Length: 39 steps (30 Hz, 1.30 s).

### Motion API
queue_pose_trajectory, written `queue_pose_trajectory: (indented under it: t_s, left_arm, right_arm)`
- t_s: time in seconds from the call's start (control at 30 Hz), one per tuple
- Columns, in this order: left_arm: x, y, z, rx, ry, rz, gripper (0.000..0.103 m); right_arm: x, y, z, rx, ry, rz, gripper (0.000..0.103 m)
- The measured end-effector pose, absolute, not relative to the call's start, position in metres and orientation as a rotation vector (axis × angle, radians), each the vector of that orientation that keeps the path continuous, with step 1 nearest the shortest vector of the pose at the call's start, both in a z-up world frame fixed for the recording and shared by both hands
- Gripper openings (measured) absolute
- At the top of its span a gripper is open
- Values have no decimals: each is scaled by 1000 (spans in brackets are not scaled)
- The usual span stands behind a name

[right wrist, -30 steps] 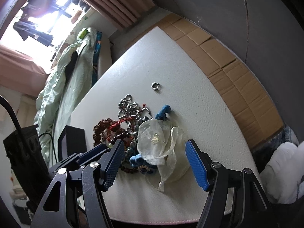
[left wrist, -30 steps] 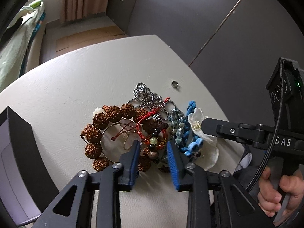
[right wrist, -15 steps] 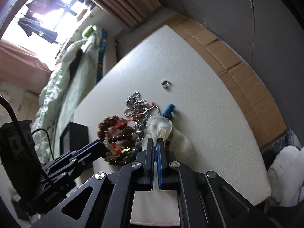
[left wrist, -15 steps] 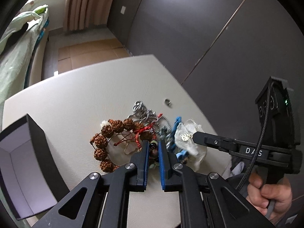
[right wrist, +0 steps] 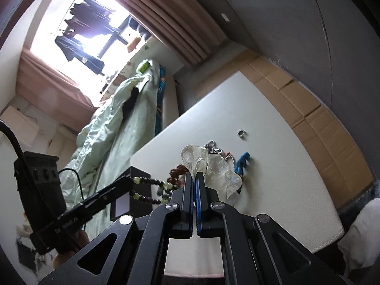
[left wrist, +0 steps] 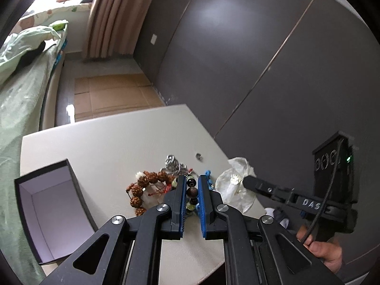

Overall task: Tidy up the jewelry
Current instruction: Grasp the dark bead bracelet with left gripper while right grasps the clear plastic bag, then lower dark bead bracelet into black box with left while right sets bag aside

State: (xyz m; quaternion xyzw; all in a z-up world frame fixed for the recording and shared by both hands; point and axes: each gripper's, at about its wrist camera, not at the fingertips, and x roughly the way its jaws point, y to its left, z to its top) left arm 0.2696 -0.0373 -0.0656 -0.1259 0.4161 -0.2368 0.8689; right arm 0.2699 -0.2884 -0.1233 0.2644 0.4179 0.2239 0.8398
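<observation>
Lifting stage: left gripper (left wrist: 192,191) clamps the bead bracelet (left wrist: 192,192), right gripper (right wrist: 195,185) clamps the plastic bag (right wrist: 213,166); next, separating them toward the box (left wrist: 51,210).

Left gripper (left wrist: 192,185) and right gripper (right wrist: 195,178), both fingers clamped

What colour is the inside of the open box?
Pale lilac-white inside the box, black outside; clearest in the left wrist view.

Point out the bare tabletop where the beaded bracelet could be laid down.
Bare table lies beyond the open box, reaching the far edge, and between that box and the brown bead bracelet. It is crowded from there across the silver chain to the small ring.
</observation>
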Motion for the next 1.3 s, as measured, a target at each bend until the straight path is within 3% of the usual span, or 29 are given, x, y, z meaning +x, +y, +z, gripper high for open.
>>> queue_pose_trajectory:
  t_s: [0.77, 1.3]
  left_arm:
    - [238, 56, -22, -371, 692, -364, 10]
    - [228, 123, -21, -452, 663, -215, 10]
  right_arm:
    - [270, -194, -61, 476, 688, 755, 3]
    - [300, -112, -75, 531, 797, 955, 3]
